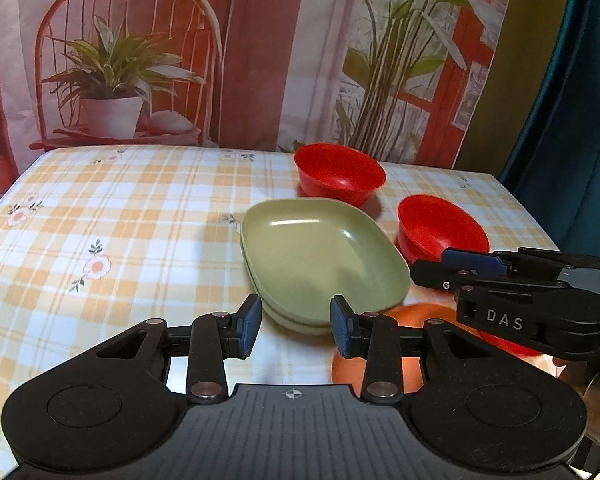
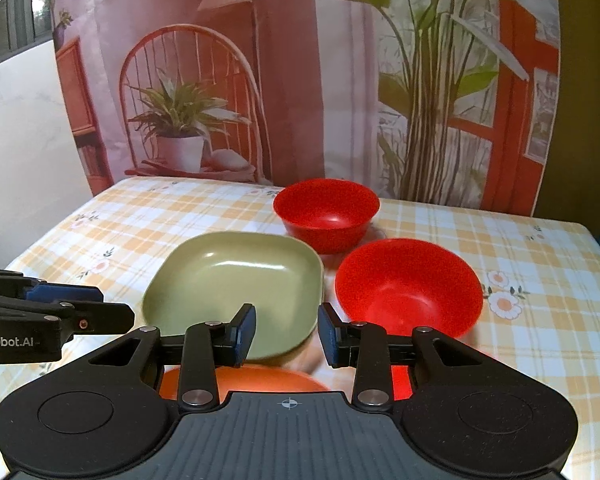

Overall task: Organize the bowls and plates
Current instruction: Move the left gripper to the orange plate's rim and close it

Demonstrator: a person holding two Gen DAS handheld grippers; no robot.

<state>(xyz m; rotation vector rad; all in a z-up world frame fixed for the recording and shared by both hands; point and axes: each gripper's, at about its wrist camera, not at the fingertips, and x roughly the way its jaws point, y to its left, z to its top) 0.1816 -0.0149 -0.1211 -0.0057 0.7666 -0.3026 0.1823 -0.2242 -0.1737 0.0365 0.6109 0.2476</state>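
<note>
A green squarish plate (image 1: 320, 256) lies stacked on another green plate on the checked tablecloth (image 1: 120, 220); it also shows in the right wrist view (image 2: 236, 280). Two red bowls stand behind and right of it: a far one (image 1: 340, 172) (image 2: 326, 212) and a near one (image 1: 440, 228) (image 2: 408, 288). An orange plate (image 1: 404, 344) (image 2: 252, 380) lies close under both grippers, partly hidden. My left gripper (image 1: 296, 328) is open and empty just before the green plates. My right gripper (image 2: 286, 332) is open and empty over the orange plate's far edge.
A printed backdrop of a chair and plants (image 1: 220, 60) hangs behind the table. The table's right edge (image 1: 532, 220) is near a dark curtain. The left half of the tablecloth (image 2: 112, 220) is bare cloth.
</note>
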